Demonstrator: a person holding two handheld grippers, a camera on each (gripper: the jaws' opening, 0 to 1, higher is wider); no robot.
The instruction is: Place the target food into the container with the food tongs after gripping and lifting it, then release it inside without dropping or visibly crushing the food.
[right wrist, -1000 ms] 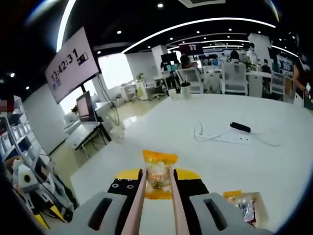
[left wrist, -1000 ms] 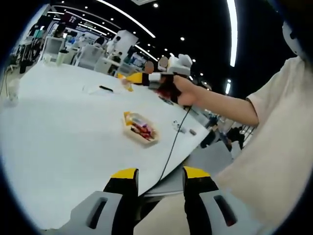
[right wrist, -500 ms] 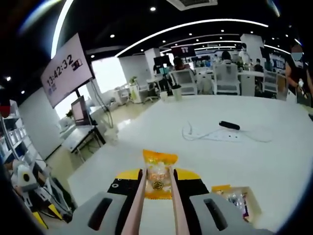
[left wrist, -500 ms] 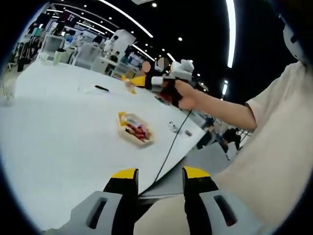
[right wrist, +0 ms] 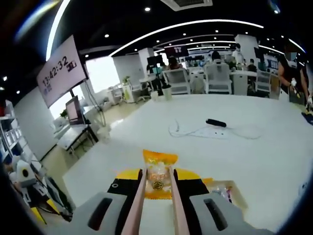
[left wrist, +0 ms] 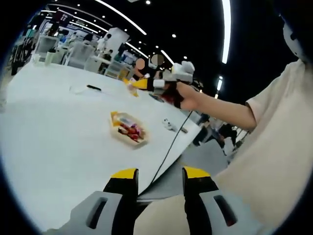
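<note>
Right tongs [right wrist: 157,188]: clamped on orange snack packet [right wrist: 159,174] — held above white worktop [right wrist: 254,156].
Container [left wrist: 127,131]: on worktop, holding wrapped snacks.
Left tongs [left wrist: 160,178]: jaws apart — holding nothing.

A broad white surface [left wrist: 58,137] carries a shallow container [left wrist: 128,129] of wrapped snacks near its middle. Farther off lie a small black device [right wrist: 215,122] and a white cable [right wrist: 190,131].

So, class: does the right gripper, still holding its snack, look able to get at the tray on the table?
Probably yes: the right gripper holds the orange snack packet above the tray, nothing between.
</note>
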